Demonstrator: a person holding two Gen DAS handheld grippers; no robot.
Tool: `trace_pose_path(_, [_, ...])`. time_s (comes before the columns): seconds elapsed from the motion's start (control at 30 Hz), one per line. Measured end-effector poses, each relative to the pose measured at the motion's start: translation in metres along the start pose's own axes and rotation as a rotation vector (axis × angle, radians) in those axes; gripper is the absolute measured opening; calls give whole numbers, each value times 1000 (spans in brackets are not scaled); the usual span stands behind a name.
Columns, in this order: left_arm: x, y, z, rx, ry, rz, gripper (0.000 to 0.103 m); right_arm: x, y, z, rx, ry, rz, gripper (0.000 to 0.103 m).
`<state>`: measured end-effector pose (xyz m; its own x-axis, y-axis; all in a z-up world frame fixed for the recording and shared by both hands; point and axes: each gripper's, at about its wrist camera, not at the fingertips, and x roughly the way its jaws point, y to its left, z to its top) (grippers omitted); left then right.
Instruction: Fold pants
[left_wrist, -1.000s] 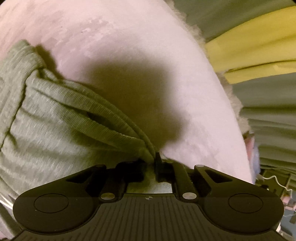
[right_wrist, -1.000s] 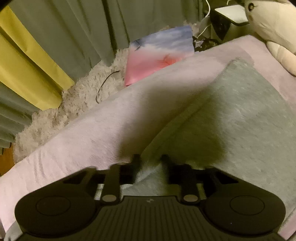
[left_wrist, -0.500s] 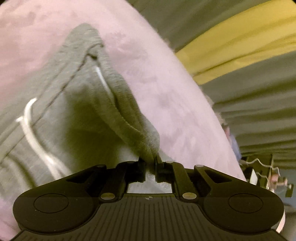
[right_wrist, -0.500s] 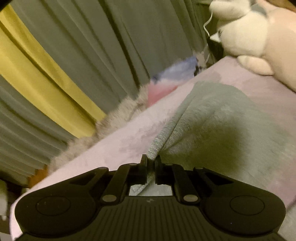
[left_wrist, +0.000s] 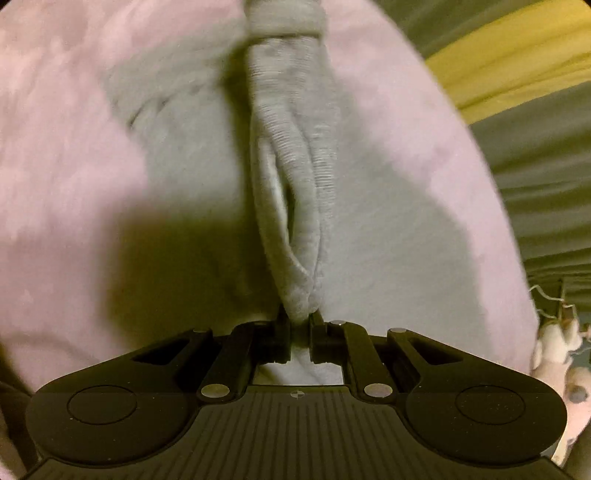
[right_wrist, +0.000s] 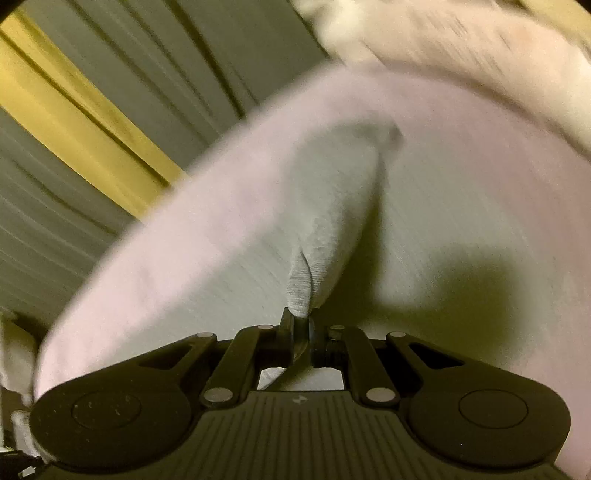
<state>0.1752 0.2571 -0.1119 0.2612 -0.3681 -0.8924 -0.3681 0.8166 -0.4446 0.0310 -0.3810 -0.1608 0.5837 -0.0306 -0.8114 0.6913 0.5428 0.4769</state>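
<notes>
The grey pants (left_wrist: 295, 155) lie on a pink blanket (left_wrist: 66, 155), their bunched fabric running lengthwise straight away from the left gripper (left_wrist: 300, 321), whose jaws pinch the ribbed edge. The right wrist view shows another part — the pants (right_wrist: 332, 192) stretch up and rightward from the right gripper (right_wrist: 301, 320), likewise clamped on cloth. Grey-and-yellow curtains (right_wrist: 92, 110) hang beyond — both views are blurred.
</notes>
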Motion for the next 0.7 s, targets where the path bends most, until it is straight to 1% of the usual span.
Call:
trace_pose_path(0.03, [9, 8, 1, -9, -6, 10, 11, 12, -11, -6, 13, 31, -30, 7])
trace_pose_path(0.1, [19, 18, 5, -13, -16, -4, 11, 31, -21, -14, 9, 68, -81, 7])
trace_pose_path(0.17, [23, 19, 7, -8, -14, -20, 12, 41, -22, -16, -2, 88, -100, 7])
trace_pose_path(0.23, [29, 19, 8, -2, -11, -11, 13, 47, -16, -15, -11, 94, -124, 9])
trace_pose_path(0.27, [34, 17, 6, 11, -8, -5, 13, 49, -12, -12, -16, 107, -139, 13])
trace_pose_path(0.33, [33, 9, 0, 37, -6, 7, 14, 39, -7, -7, -11, 73, -153, 26])
trace_pose_path(0.4, [43, 6, -1, 47, -7, 17, 15, 23, 5, 0, -84, -16, -199, 57])
trace_pose_path(0.43, [54, -2, 2, 49, -8, 25, 16, 17, 14, 6, -130, -61, -225, 64])
trace_pose_path(0.47, [53, -4, 0, 55, -14, 32, 16, 15, 25, 13, -175, -103, -235, 71])
trace_pose_path(0.57, [60, -15, -1, 83, -31, 54, 17, 27, 50, 28, -239, -154, -242, 71])
trace_pose_path(0.63, [60, -19, -5, 101, -35, 65, 18, 49, 71, 46, -243, -161, -248, 73])
trace_pose_path(0.7, [58, -20, -6, 108, -34, 70, 18, 65, 91, 59, -248, -174, -276, 73])
